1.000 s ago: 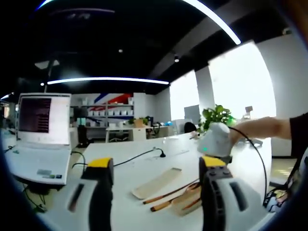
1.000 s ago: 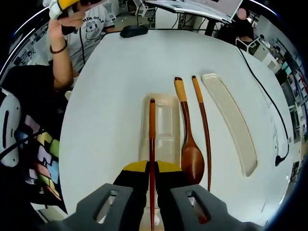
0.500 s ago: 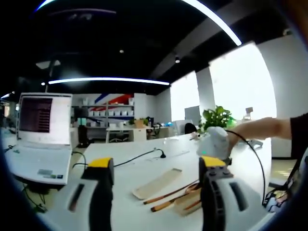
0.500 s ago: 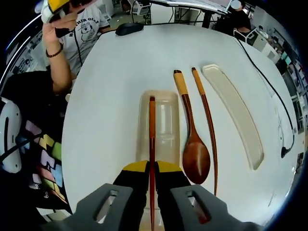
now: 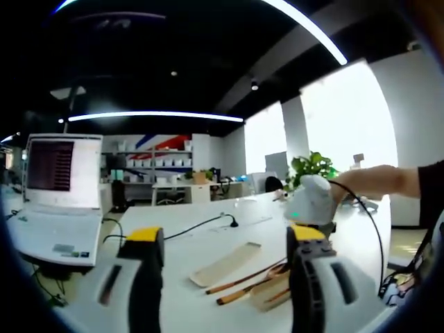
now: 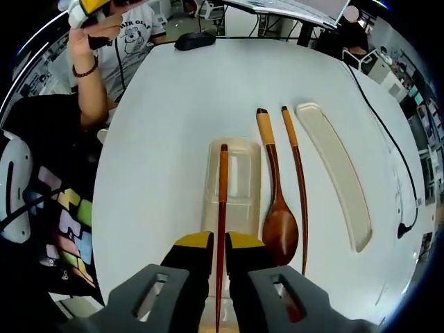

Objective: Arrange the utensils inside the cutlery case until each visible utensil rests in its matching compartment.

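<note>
My right gripper (image 6: 220,244) is shut on a dark wooden chopstick (image 6: 222,201), which reaches forward over the translucent cutlery case (image 6: 244,173) on the white table. Right of the case lie a wooden spoon (image 6: 279,223) and a second chopstick (image 6: 297,182), then the case's long lid (image 6: 338,177). My left gripper (image 5: 225,234) hangs open and holds nothing, low over the table. Beyond it lie the lid (image 5: 225,263), the second chopstick (image 5: 239,279) and the case (image 5: 272,291). A person's hand holds the right gripper (image 5: 310,200) above them.
An open laptop (image 5: 59,198) stands at the left, with a black cable (image 5: 201,225) trailing across the table (image 5: 180,239). A potted plant (image 5: 313,165) stands behind. A black mouse (image 6: 194,41) lies at the far edge, a seated person (image 6: 114,48) beyond it, and a cable (image 6: 388,139) runs on the right.
The right gripper's view has shifted a little over the case, with the chopstick still between the jaws. The left gripper has stayed still and open.
</note>
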{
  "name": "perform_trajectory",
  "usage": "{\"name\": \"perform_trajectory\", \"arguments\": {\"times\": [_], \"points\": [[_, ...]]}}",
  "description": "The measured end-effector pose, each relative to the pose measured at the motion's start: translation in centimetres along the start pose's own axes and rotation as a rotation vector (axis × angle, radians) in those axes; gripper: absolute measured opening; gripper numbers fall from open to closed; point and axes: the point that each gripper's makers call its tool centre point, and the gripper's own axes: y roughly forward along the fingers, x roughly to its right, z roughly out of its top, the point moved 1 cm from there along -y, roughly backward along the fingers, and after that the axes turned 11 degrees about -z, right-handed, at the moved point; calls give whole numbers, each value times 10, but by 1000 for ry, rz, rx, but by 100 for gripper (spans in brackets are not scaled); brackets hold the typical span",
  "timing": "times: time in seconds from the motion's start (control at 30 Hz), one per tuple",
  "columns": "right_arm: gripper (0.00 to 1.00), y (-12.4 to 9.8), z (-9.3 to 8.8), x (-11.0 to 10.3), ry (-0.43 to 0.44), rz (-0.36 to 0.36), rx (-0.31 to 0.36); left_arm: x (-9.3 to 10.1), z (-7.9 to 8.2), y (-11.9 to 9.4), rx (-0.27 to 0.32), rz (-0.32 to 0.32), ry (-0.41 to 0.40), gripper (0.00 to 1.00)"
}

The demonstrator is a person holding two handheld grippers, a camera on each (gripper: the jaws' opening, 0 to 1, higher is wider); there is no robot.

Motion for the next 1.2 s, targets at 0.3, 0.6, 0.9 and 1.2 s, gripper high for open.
{"name": "perform_trajectory", "arguments": {"times": [0.3, 0.6, 0.9, 1.2], "points": [[5, -20, 11, 5, -4, -24, 43, -5, 2, -2, 7, 9, -5, 76], [6, -26, 22, 27, 21, -58, 66, -6, 1, -3, 6, 5, -2, 76], [9, -2, 26, 65, 85, -124, 18, -5, 2, -3, 7, -1, 2, 76], [12, 14, 30, 84, 82, -167, 58, -1, 2, -1, -1, -15, 16, 77]]}}
